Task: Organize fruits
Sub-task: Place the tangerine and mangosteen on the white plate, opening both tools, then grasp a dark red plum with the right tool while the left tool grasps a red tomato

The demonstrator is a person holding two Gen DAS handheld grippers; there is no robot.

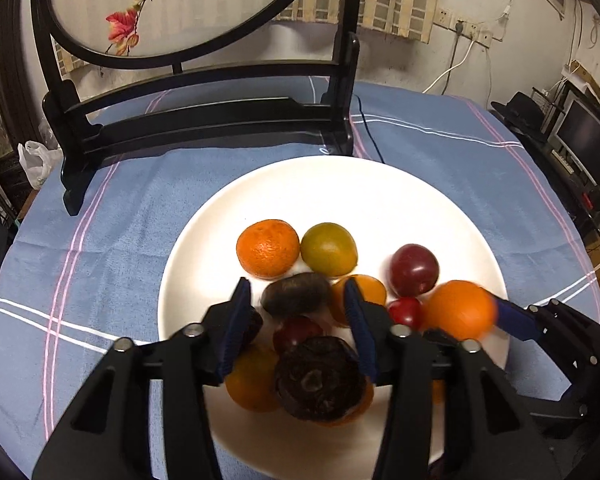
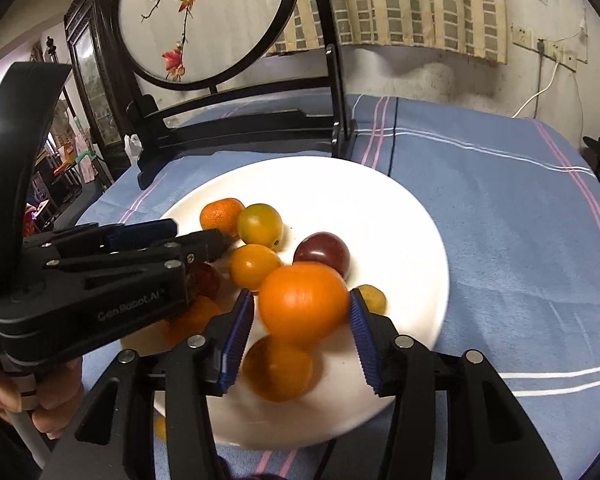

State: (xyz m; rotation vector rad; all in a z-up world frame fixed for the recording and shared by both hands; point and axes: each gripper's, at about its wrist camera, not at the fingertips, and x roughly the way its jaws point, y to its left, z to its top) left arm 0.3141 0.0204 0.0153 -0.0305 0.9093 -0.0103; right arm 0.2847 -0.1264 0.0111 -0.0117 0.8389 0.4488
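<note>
The plate (image 1: 380, 192) looks like glossy white ceramic, smooth and reflective. The cloth (image 2: 500, 208) over the desk is matt blue woven fabric with a slightly fuzzy nap. The mandarin (image 1: 267, 248) has a dimpled, rough peel; the plum (image 1: 414, 270) is smooth and shiny. The left gripper (image 1: 296, 308) is matt black plastic with bright metal pins, its fingers (image 1: 236, 320) faced in ribbed blue rubber. The screen frame (image 1: 204, 120) is glossy black lacquered wood.
</note>
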